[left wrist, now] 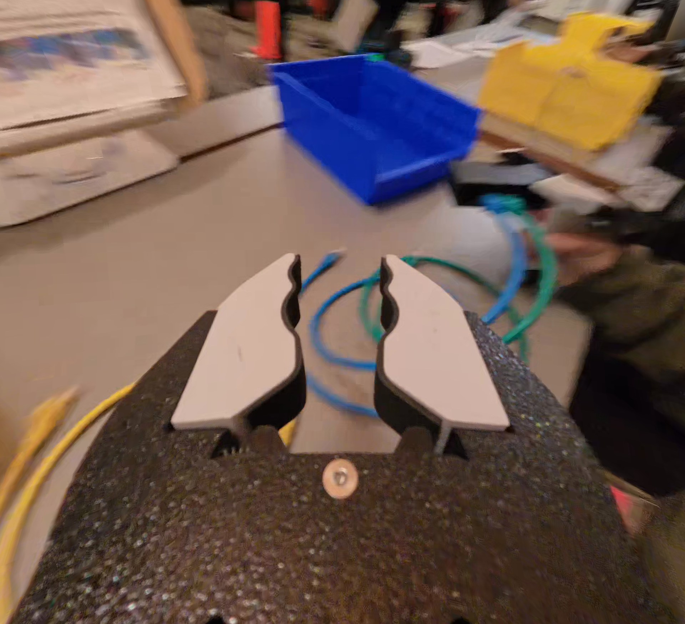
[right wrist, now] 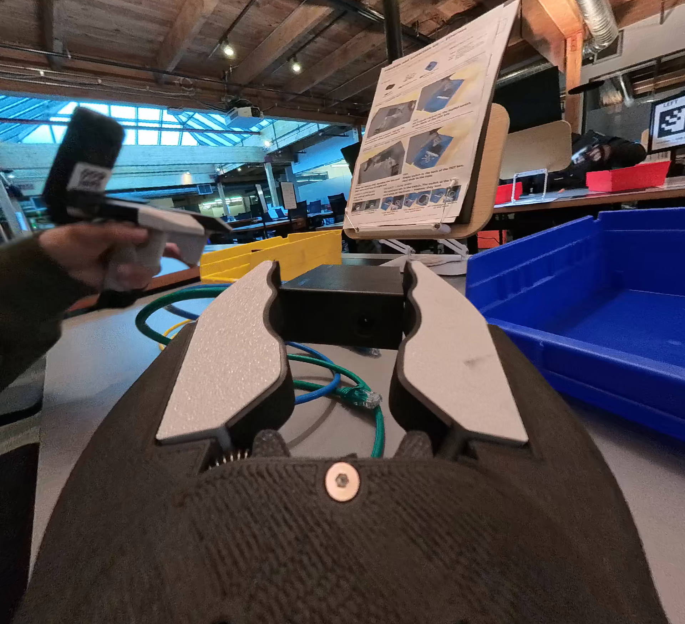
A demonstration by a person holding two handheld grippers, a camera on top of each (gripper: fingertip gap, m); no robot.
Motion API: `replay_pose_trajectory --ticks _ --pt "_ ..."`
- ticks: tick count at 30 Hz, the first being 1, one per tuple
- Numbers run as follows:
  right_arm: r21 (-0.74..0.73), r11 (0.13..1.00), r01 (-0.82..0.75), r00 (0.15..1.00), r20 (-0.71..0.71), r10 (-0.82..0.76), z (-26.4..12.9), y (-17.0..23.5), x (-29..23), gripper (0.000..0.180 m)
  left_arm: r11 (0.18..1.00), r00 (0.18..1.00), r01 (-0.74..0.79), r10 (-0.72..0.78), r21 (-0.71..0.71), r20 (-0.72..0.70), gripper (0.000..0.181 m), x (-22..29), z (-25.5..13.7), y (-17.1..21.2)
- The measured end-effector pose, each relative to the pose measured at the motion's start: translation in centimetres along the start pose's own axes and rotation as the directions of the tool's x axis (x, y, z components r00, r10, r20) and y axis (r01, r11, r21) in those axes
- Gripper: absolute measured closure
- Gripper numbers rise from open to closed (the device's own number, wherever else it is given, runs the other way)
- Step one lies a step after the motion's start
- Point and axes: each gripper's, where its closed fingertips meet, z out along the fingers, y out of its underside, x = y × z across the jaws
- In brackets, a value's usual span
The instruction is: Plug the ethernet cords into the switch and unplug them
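- While the right gripper (right wrist: 340, 304) clamps the black switch (right wrist: 341, 306) just off the table (right wrist: 92, 354),
- the left gripper (left wrist: 339, 287) hangs open, holding nothing, over loose blue (left wrist: 326, 343) and green cords (left wrist: 545, 272).

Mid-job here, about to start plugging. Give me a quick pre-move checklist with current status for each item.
1. Right gripper clamped on the switch: ok, fingers press both its ends.
2. Left gripper free to pick: ok, open and holding nothing.
3. Green cord plug reachable: ok, loose on the table below the switch.
4. Blue cord free: ok, its plug end lies ahead of the left fingers.
5. Switch ports facing the cords: cannot tell, ports not visible.
6. Left view sharp enough to aim: not ok, motion-blurred.
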Motion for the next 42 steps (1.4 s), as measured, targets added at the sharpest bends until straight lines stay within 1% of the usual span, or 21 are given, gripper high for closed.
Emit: replay_pose_trajectory --ticks 1,2,3,4,6,7,9,10,12,13,14,16,17,19,22,26,27,29,35,39,42 --pt "-0.001 1.000 0.006 1.000 0.014 -0.006 0.0 0.0 -0.3 0.116 0.997 0.989 0.053 -0.060 -0.055 -0.135 0.131 2.2 1.7 -0.3" --pt "-0.004 1.000 0.013 1.000 0.025 -0.013 0.1 0.1 -0.5 0.116 0.982 0.950 0.122 -0.157 -0.144 -0.270 0.121 4.2 3.5 -0.3" --pt "-0.005 1.000 0.020 0.999 0.032 -0.020 0.1 0.1 -0.6 0.116 0.951 0.885 0.187 -0.271 -0.245 -0.379 0.111 5.7 5.1 -0.1" --pt "-0.004 1.000 0.026 0.999 0.041 -0.026 0.1 0.1 -0.8 0.116 0.911 0.814 0.237 -0.376 -0.339 -0.441 0.101 6.6 6.8 0.1" --pt "-0.002 0.999 0.039 0.997 0.069 -0.039 0.0 0.1 -1.3 0.116 0.817 0.699 0.259 -0.526 -0.515 -0.484 0.095 7.1 9.9 1.6" --pt "-0.005 0.999 0.046 0.996 0.075 -0.046 0.0 0.1 -1.4 0.116 0.756 0.625 0.260 -0.606 -0.601 -0.492 0.095 7.6 10.9 2.5" --pt "-0.014 0.998 0.062 0.993 0.101 -0.060 0.1 0.3 -1.9 0.116 0.619 0.408 0.271 -0.768 -0.737 -0.494 0.095 9.4 11.8 2.9" --pt "-0.020 0.997 0.073 0.991 0.112 -0.070 0.2 0.4 -2.2 0.116 0.579 0.315 0.261 -0.807 -0.772 -0.499 0.099 10.3 11.9 2.9" --pt "-0.036 0.995 0.088 0.990 0.113 -0.083 0.3 0.6 -2.3 0.116 0.561 0.202 0.222 -0.827 -0.798 -0.525 0.116 11.6 11.9 2.8" --pt "-0.045 0.995 0.089 0.991 0.107 -0.083 0.4 0.8 -2.2 0.116 0.563 0.144 0.206 -0.827 -0.801 -0.544 0.130 12.2 11.6 2.4" --pt "-0.036 0.996 0.086 0.992 0.094 -0.083 0.4 0.6 -2.0 0.116 0.561 0.116 0.214 -0.828 -0.800 -0.549 0.146 12.4 11.7 2.0" --pt "-0.043 0.997 0.064 0.996 0.070 -0.061 0.5 0.7 -1.5 0.116 0.526 0.124 0.253 -0.850 -0.812 -0.512 0.148 12.2 12.1 1.5" --pt "-0.053 0.997 0.064 0.996 0.059 -0.061 0.6 0.8 -1.4 0.116 0.502 0.141 0.263 -0.865 -0.824 -0.481 0.149 12.0 12.2 1.4" --pt "-0.084 0.994 0.076 0.997 0.024 -0.074 0.9 1.2 -1.1 0.117 0.493 0.218 0.267 -0.868 -0.828 -0.446 0.150 11.4 12.3 1.1" --pt "-0.137 0.982 0.129 0.992 0.022 -0.127 1.4 1.9 -1.5 0.114 0.508 0.346 0.229 -0.840 -0.830 -0.418 0.151 10.9 12.0 0.9" --pt "-0.200 0.960 0.194 0.981 0.024 -0.193 1.9 2.9 -1.9 0.104 0.515 0.459 0.172 -0.796 -0.840 -0.394 0.151 10.7 11.5 0.8" --pt "-0.210 0.956 0.204 0.979 0.024 -0.203 2.0 3.1 -2.0 0.105 0.516 0.478 0.160 -0.786 -0.841 -0.392 0.151 10.7 11.5 0.8" --pt "-0.226 0.950 0.214 0.976 -0.002 -0.220 2.1 3.2 -1.7 0.111 0.524 0.509 0.147 -0.767 -0.839 -0.390 0.151 10.5 11.4 0.9" --pt "-0.298 0.919 0.257 0.959 -0.038 -0.280 2.6 4.2 -1.4 0.111 0.561 0.582 0.171 -0.721 -0.810 -0.377 0.152 9.6 11.7 0.7" --pt "-0.299 0.917 0.264 0.955 -0.051 -0.291 2.6 4.2 -1.3 0.111 0.565 0.600 0.174 -0.710 -0.807 -0.368 0.152 9.5 11.8 0.7" --pt "-0.332 0.908 0.258 0.954 -0.063 -0.294 2.7 4.6 -1.0 0.112 0.573 0.615 0.188 -0.702 -0.798 -0.359 0.152 9.2 12.1 0.8"
